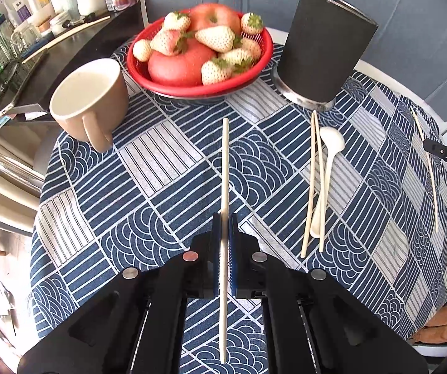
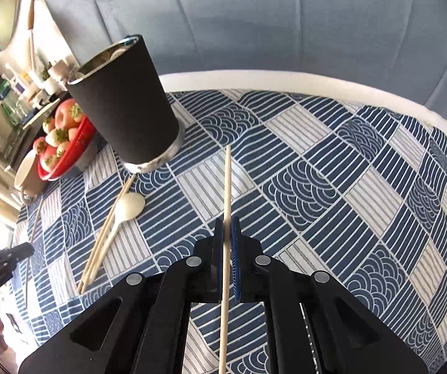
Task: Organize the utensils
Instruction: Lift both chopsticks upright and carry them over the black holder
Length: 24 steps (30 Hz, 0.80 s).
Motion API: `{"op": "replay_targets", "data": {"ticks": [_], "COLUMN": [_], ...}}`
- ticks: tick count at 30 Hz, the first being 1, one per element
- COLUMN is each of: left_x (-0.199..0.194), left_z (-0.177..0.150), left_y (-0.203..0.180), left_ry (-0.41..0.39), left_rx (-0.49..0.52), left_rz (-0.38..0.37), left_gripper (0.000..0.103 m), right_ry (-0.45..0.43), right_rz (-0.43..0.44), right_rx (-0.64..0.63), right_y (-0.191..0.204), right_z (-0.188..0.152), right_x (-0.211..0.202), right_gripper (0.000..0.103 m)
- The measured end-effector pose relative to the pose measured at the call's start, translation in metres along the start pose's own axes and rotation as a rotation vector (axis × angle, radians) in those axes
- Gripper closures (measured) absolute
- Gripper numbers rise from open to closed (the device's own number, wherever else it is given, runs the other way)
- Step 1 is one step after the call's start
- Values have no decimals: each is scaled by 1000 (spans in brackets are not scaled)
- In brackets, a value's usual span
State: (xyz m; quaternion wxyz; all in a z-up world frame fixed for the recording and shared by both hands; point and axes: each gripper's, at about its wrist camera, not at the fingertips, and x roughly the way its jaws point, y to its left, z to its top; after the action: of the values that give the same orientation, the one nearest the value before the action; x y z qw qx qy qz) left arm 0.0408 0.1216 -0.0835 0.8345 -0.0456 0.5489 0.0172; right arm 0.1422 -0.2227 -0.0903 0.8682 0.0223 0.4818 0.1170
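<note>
Chopstick (image 1: pixel 225 168) between hand-held gripper (image 1: pixel 224 219) pads

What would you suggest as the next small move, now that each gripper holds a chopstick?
Probably carry the right gripper over the black cup and drop its chopstick in. Both sets of jaws are shut on a stick, the cup stands open and upright close by, and two more chopsticks and a spoon lie on the tablecloth.

Both grippers alike: left gripper (image 1: pixel 224 218) and right gripper (image 2: pixel 227 222) matte black, angular linkage arms, round silver pivot pins, blue pads (image 1: pixel 232 249) inside the fingers. White lettering "DAS" on the right unit's side.
</note>
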Motion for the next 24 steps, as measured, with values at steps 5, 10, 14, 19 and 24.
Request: {"op": "replay_targets", "data": {"ticks": [5,10,14,19,24], "left_x": [-31,-53,-68,-78,-75], "left_z": [15,42,68,105,147], "left_y": [-9,-23,-26,-31,-33], "left_ry": [-82,-144,-165,-174,-172], "left_rx": [26,32,33,56,85], "left_rz": [12,25,39,15,-21], "left_gripper": [98,98,98,98,98], "right_ry": [-91,-164,-213,-260,-304], "right_rz": [3,21,26,15,-23], "right_rx": [-26,-48,-58,-76,-72], "right_y": [3,6,8,16,26], "right_z": [16,41,66,99,128], "right_x": [-30,-59,-81,-102,-115], "right_gripper": [99,99,99,99,99]}}
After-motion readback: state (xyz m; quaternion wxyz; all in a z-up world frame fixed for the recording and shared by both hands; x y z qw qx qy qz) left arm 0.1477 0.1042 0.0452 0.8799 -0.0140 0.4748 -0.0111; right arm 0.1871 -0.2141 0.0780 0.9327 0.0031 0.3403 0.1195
